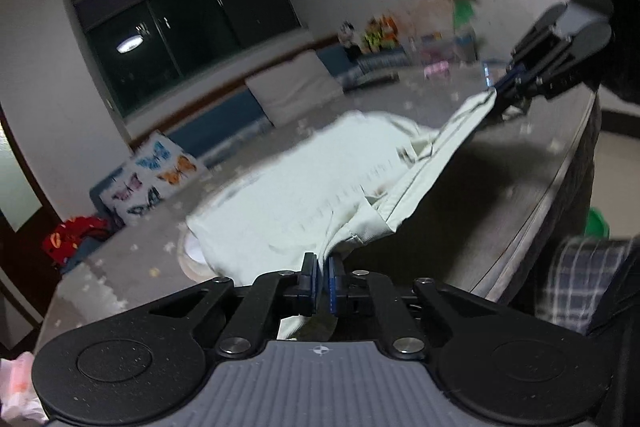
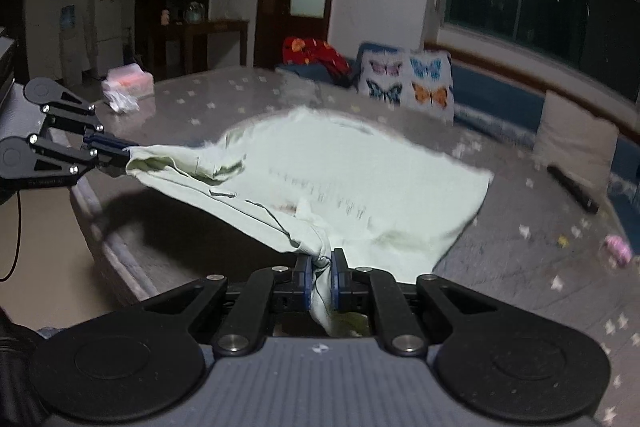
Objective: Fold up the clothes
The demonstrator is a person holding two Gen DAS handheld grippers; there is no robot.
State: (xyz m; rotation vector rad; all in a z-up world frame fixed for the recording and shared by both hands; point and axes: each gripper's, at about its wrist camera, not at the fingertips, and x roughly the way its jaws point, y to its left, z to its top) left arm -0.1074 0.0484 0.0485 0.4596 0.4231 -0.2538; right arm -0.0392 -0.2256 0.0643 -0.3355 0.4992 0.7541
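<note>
Left wrist view: the left gripper (image 1: 322,277) is seen clenched on a corner of the pale green garment (image 1: 304,187), a fold of cloth being pinched between its blue pads and hanging down behind them. The garment is spread over the grey star-patterned mattress (image 1: 500,163), its near edge lifted off the surface and stretched taut toward the right gripper (image 1: 496,93), which is seen beyond the garment at its far right corner, closed on that edge. A dark shadow is cast on the mattress under the raised edge. Beyond the garment, a butterfly-print cushion (image 1: 154,173) is propped at the mattress's far left side, with a red item (image 1: 72,237) just beside it. A beige cushion (image 1: 294,91) and blurred colourful toys (image 1: 380,31) are set along the far side of the mattress, under the dark window (image 1: 180,27).

From the right wrist view, the right gripper (image 2: 320,277) is found clamped on bunched cloth of the garment (image 2: 360,171), and the left gripper (image 2: 120,151) is seen at the garment's left corner, gripping it. The rest of the garment lies on the mattress (image 2: 520,267). A packet of tissues (image 2: 128,83) rests well apart from the garment, near the mattress's far left corner.
</note>
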